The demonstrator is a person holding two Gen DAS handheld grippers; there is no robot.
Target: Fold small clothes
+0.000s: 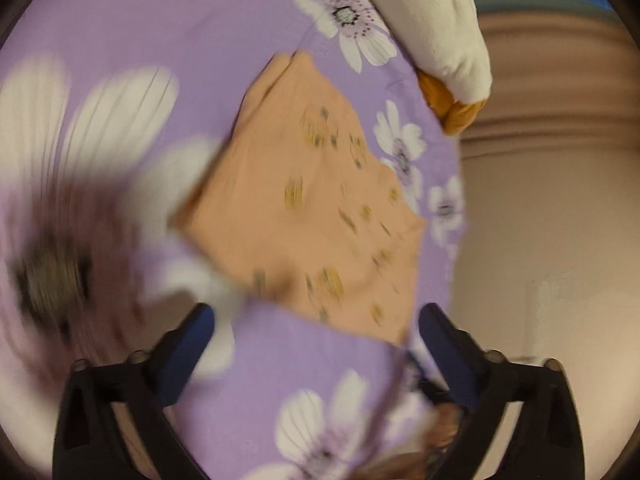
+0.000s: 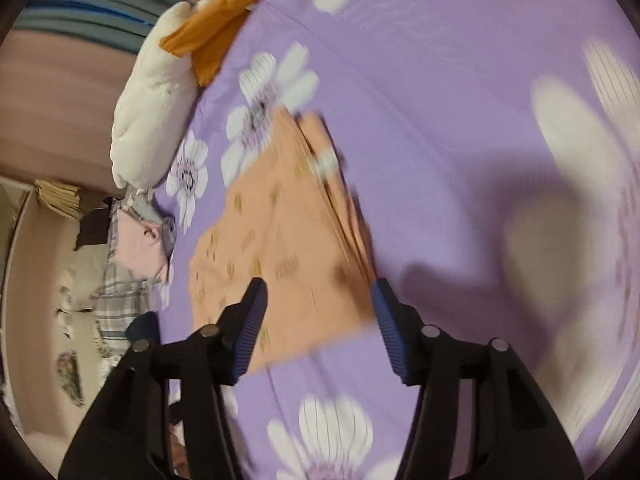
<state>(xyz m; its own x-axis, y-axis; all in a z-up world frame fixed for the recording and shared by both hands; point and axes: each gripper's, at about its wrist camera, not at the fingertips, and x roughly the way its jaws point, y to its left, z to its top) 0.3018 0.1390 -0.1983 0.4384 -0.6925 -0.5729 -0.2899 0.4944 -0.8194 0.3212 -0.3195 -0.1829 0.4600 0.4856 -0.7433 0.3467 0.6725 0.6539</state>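
**Folded peach garment on the floral sheet**

No writing or labels are legible. The peach garment (image 1: 304, 208) lies folded mid-frame on the purple flowered sheet (image 1: 160, 12). The left gripper (image 1: 316, 328) gapes wide, empty; the right gripper (image 2: 320, 300) stands partly open, gripping nothing.

A purple flowered sheet (image 1: 200, 20) covers the bed. A white plush (image 1: 436, 20) lies at its edge, touching an orange cloth (image 1: 452, 108). Plaid fabric (image 2: 120, 300) lies beside the bed.
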